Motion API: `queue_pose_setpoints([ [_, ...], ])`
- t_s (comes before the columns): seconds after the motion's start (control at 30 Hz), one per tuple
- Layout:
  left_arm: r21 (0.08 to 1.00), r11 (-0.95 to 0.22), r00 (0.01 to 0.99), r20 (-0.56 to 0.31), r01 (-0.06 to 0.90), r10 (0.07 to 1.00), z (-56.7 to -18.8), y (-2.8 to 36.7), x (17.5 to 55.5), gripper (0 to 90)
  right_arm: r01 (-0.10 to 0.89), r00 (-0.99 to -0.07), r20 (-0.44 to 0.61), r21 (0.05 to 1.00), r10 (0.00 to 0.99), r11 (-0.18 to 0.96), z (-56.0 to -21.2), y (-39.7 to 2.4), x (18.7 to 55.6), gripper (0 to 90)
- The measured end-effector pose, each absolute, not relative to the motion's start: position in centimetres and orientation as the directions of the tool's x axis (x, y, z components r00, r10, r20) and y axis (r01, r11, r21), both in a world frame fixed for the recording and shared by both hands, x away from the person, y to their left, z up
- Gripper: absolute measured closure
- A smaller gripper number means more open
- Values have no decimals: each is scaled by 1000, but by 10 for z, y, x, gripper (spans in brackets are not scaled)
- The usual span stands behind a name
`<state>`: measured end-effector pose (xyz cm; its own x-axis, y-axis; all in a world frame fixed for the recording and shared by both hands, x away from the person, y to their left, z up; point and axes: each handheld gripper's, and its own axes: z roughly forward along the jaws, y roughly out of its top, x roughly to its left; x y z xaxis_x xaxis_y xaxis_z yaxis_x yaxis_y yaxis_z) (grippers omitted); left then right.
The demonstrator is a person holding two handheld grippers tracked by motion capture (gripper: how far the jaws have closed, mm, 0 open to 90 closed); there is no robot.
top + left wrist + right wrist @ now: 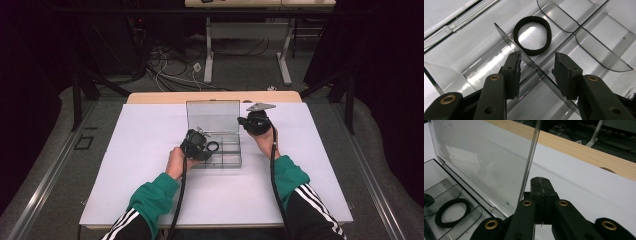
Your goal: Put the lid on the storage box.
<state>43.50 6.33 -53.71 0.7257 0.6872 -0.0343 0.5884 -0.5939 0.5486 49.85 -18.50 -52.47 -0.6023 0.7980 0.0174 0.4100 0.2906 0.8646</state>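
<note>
Two black jaws of the left gripper (537,72) stand apart with nothing clamped, straddling a smoky clear divider wall (534,65) inside the transparent plastic compartment box (235,161). Just beyond them a black rubber ring (532,35) lies flat on the floor of one compartment, untouched. The right gripper (541,192) has its jaws pressed together with nothing between them, and rests beside the edge of the box's upright clear lid (481,162), seemingly steadying it open. The white table mat (150,150) carries the box near its middle. To pick the ring cleanly, I judge the left jaws should shift past the divider, drop one pad inside the ring and one outside, then close gently while the lid is kept back.
</note>
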Motion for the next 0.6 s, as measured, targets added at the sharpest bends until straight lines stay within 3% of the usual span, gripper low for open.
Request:
queue_pose_setpoints([
  [0.37,550,-584,718,-41,597,695,-537,64,435,550,389,-618,13,874,786,292,-521,-186,493,900],
  [0.6,596,-551,694,-12,583,720,-518,70,423,273,393,-619,16,872,786,292,-521,-187,493,900],
])
